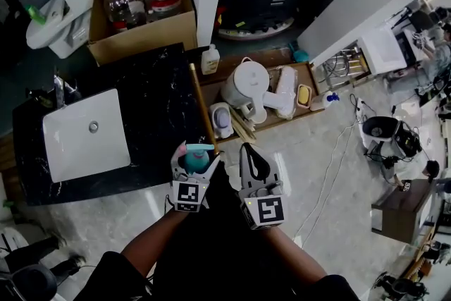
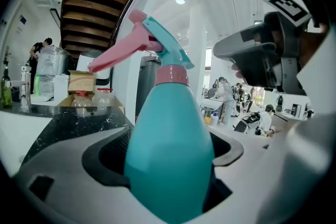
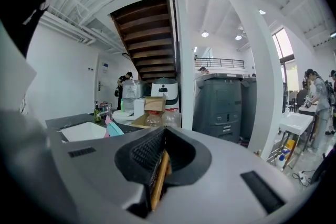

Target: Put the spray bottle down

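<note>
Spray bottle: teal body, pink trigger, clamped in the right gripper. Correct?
No: the left gripper holds the spray bottle, as the left gripper view shows. The right gripper has its jaws together with nothing between them. The rest stands.

Both bare forearms reach forward from the near edge, holding the grippers side by side and pointing far. The left gripper (image 1: pixel 195 156) has its jaws clamped on a teal spray bottle (image 1: pixel 198 161). The right gripper (image 1: pixel 249 152), just beside it, has its jaws pressed together.
</note>
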Demonstrator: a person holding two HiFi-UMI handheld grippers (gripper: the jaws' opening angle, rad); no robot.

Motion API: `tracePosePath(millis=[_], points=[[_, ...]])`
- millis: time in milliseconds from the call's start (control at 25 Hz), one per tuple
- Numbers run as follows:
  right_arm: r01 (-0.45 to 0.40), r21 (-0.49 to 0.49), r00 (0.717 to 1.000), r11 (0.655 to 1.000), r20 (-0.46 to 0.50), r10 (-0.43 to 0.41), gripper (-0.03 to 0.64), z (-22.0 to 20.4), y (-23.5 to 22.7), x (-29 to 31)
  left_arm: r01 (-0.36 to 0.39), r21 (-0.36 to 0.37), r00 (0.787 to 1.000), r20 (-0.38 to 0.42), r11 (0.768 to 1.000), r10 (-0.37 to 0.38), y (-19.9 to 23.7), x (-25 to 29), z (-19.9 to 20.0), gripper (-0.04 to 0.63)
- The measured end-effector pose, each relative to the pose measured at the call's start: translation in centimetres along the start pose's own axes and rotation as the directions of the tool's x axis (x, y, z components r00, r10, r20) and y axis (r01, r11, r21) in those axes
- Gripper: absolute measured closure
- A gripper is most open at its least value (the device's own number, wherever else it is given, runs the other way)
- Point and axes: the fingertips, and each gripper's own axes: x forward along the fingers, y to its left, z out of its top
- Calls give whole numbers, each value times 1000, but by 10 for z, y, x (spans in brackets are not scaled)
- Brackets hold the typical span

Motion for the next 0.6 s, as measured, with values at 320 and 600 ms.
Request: tracePosePath(millis=[320,600], points=[[16,11,1000,1000,-17,-15,601,-7,-14,-3,12,-21,1000,20,1000,-11,-5,12,-4,158],[13,17,1000,1000,-16,-13,601,-7,-17,0,2,23,1000,-4,1000,-2,-2,13,-6,158]])
